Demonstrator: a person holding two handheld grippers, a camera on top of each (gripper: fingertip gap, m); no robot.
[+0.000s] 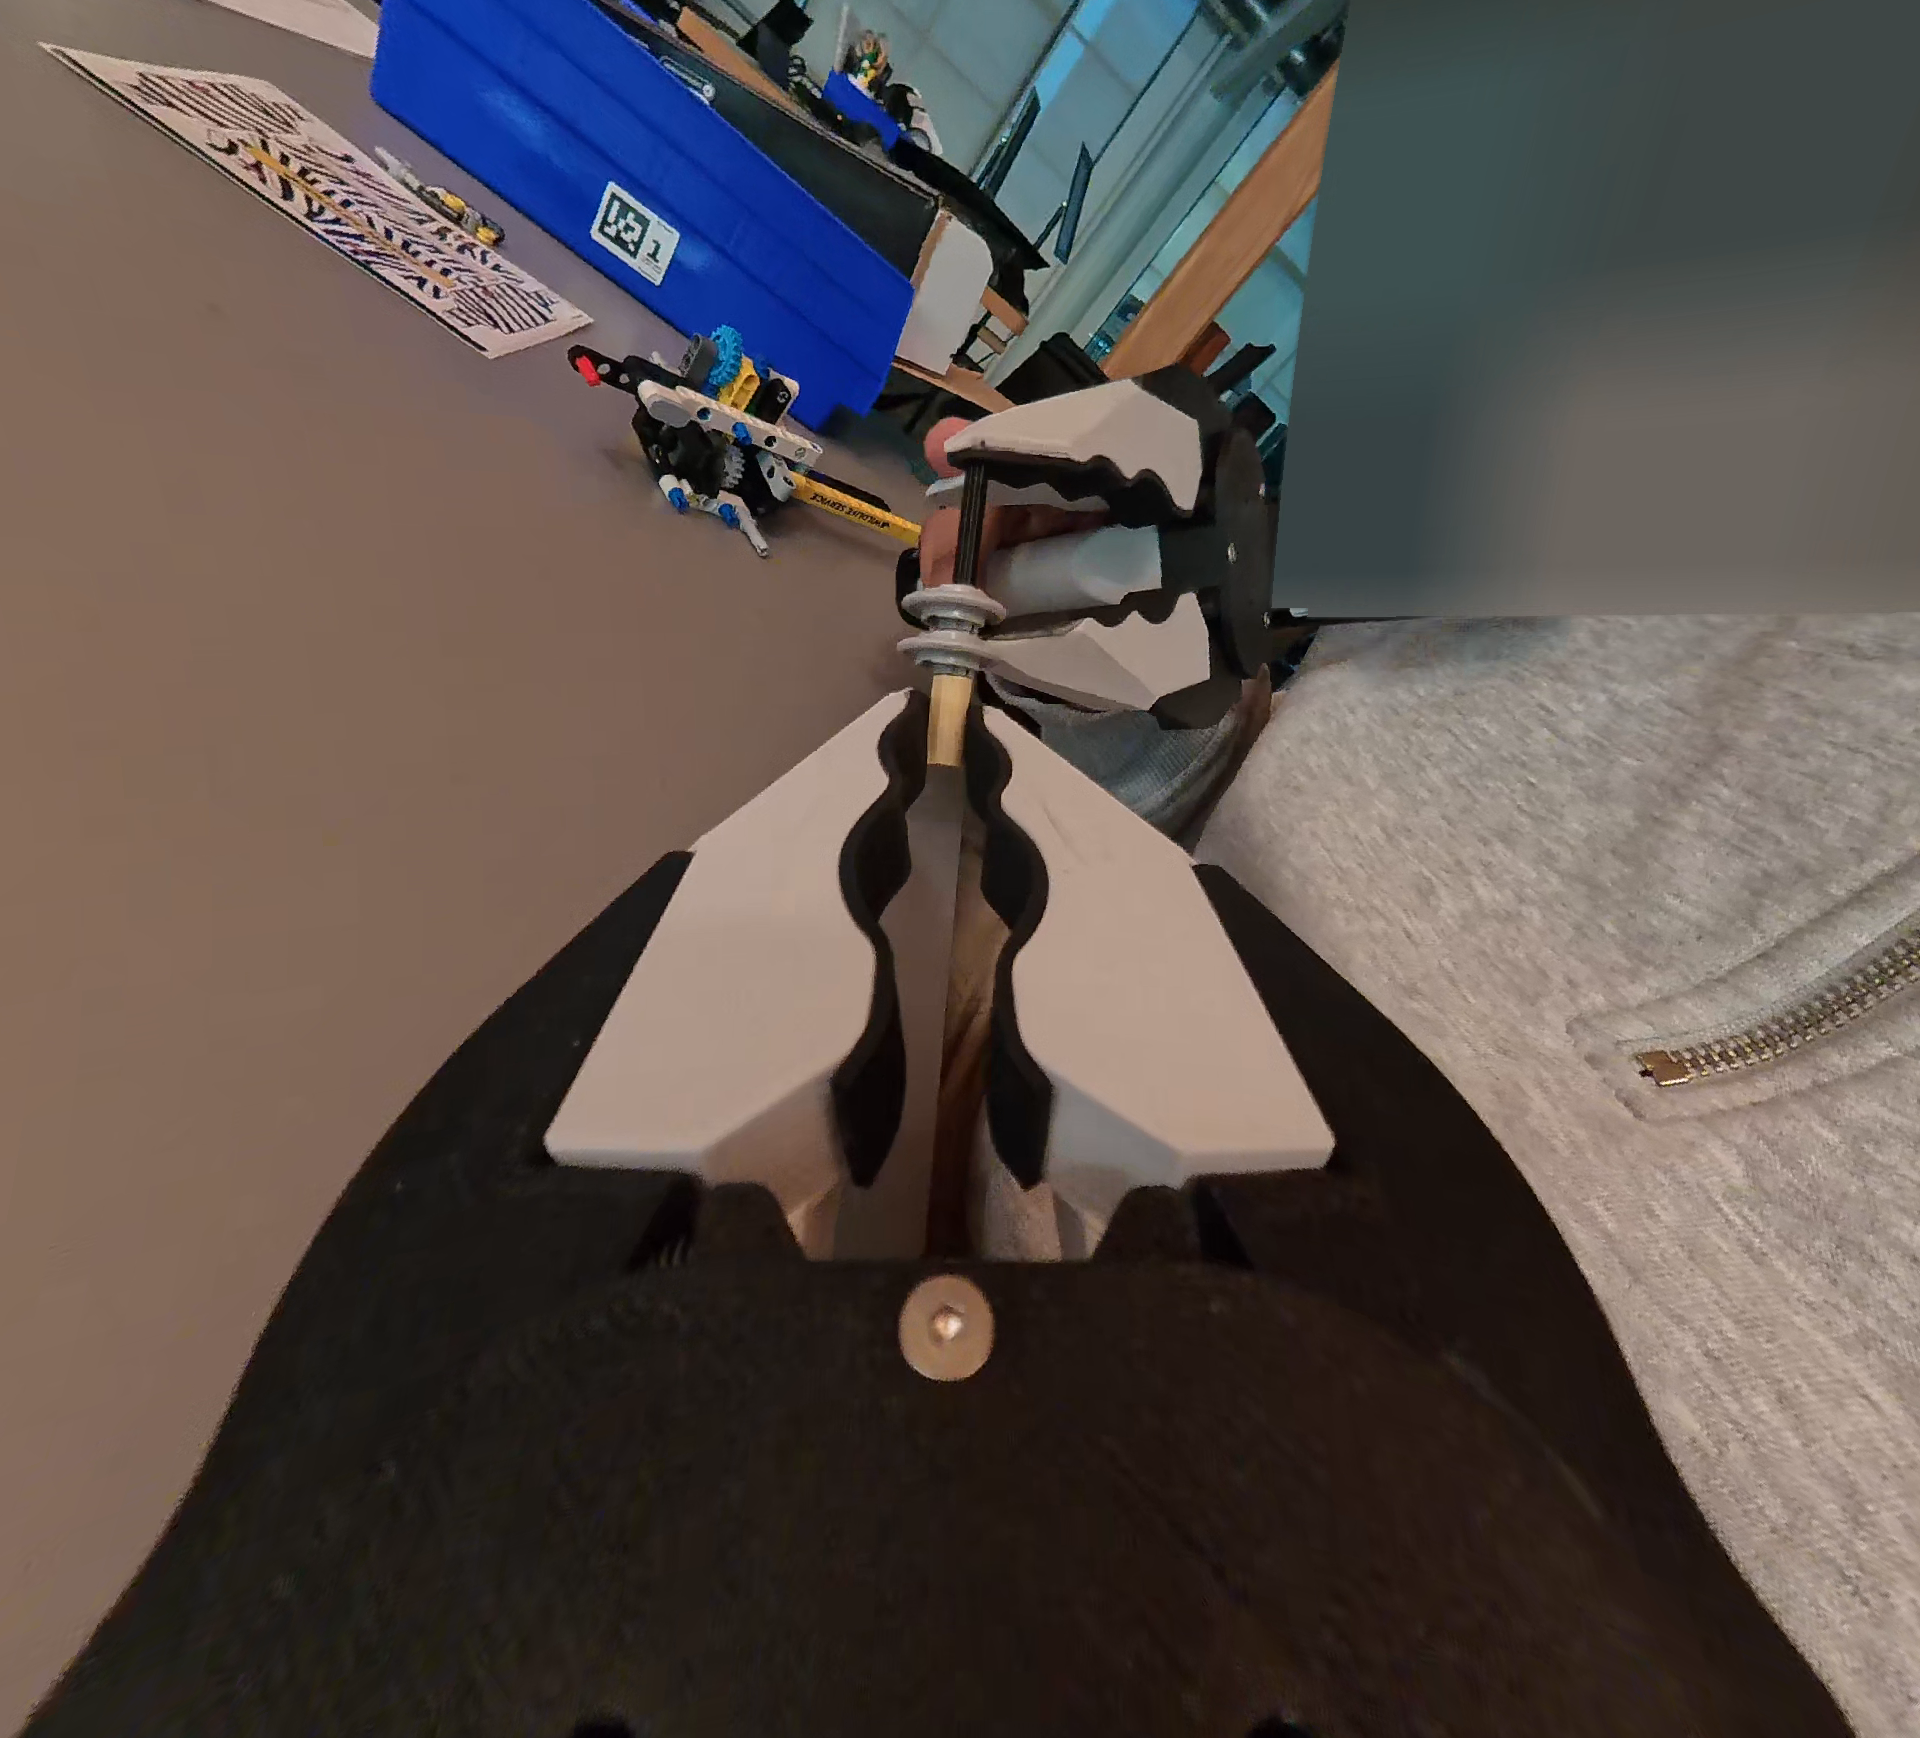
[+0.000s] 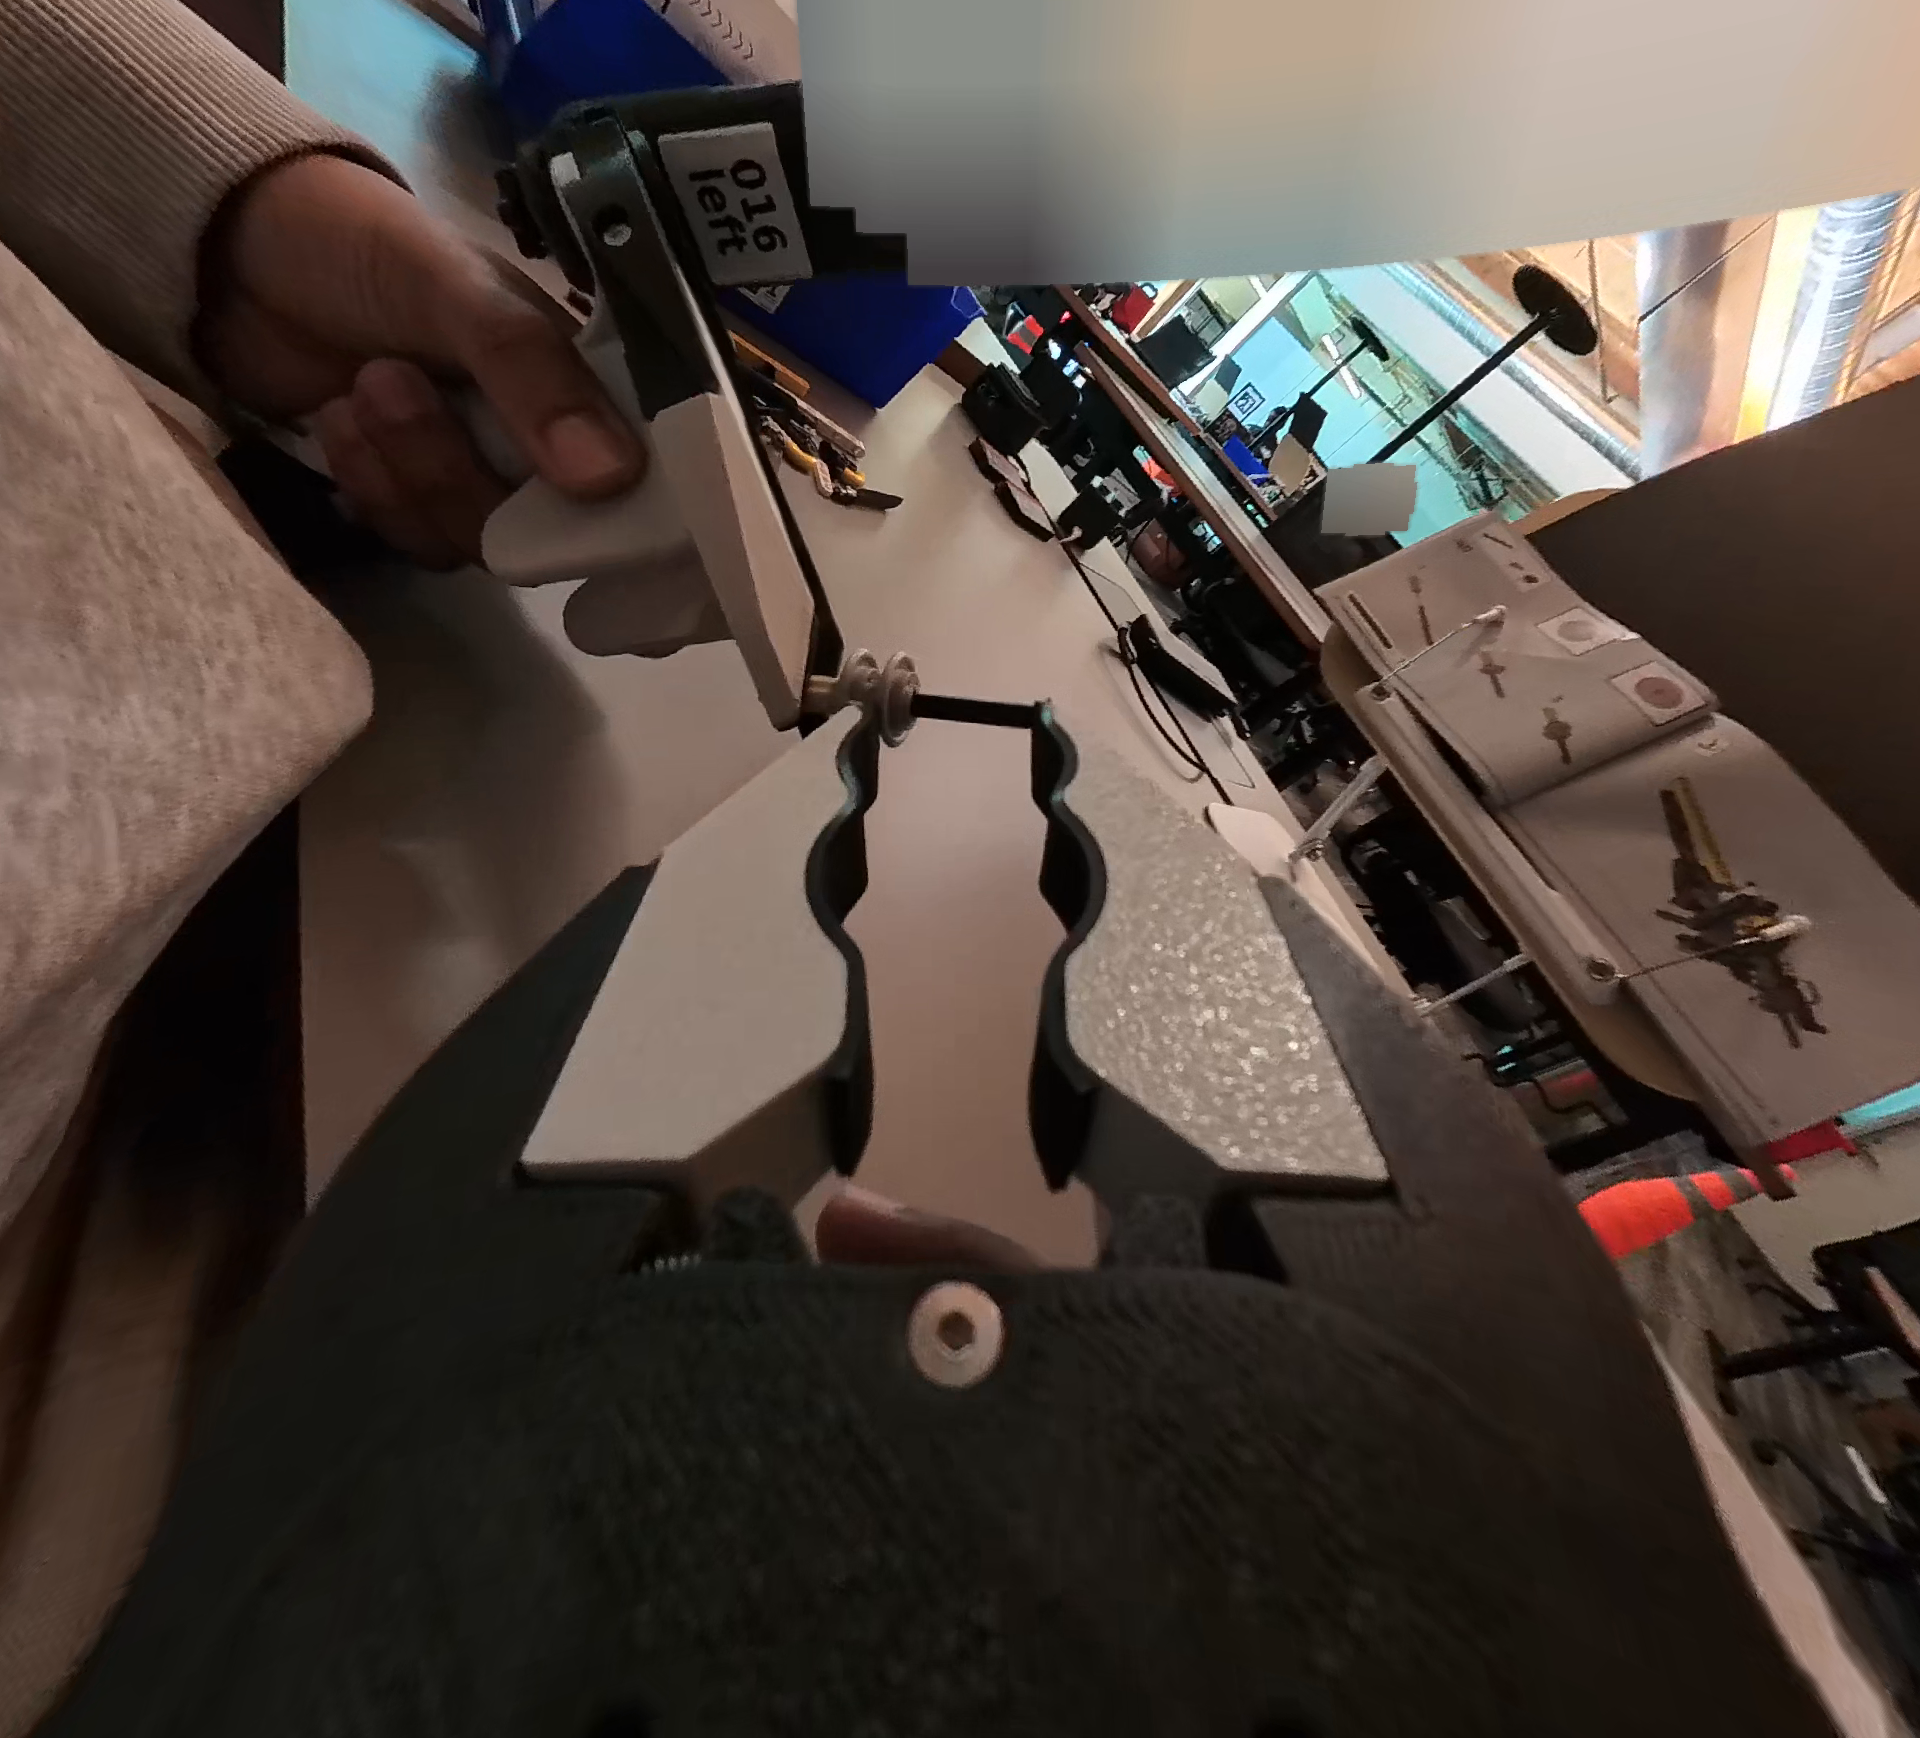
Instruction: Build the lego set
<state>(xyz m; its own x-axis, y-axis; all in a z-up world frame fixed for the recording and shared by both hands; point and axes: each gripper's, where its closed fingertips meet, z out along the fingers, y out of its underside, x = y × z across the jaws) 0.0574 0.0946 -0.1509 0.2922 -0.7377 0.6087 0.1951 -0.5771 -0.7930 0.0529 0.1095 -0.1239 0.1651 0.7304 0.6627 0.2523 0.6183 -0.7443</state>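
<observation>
Left wrist view: left gripper (image 1: pixel 943 732) pinches tan pin (image 1: pixel 948 720); right gripper (image 1: pixel 961 535) spans black axle (image 1: pixel 971 535) past table edge (image 1: pixel 904 483).

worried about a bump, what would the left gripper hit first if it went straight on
Likely the right gripper, just past the left gripper, which pinches the tan piece on the black axle; depth is uncertain.

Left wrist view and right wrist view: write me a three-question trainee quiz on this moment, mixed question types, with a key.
1. True or false: the right tool holds the partly built model.
2. How many grey wheels sit on the black axle? A one, B two, C four.
3. Which tool pinches the tan sleeve?

Key: 1 false, it lies on the table; 2 B; 3 the left tool.
</observation>
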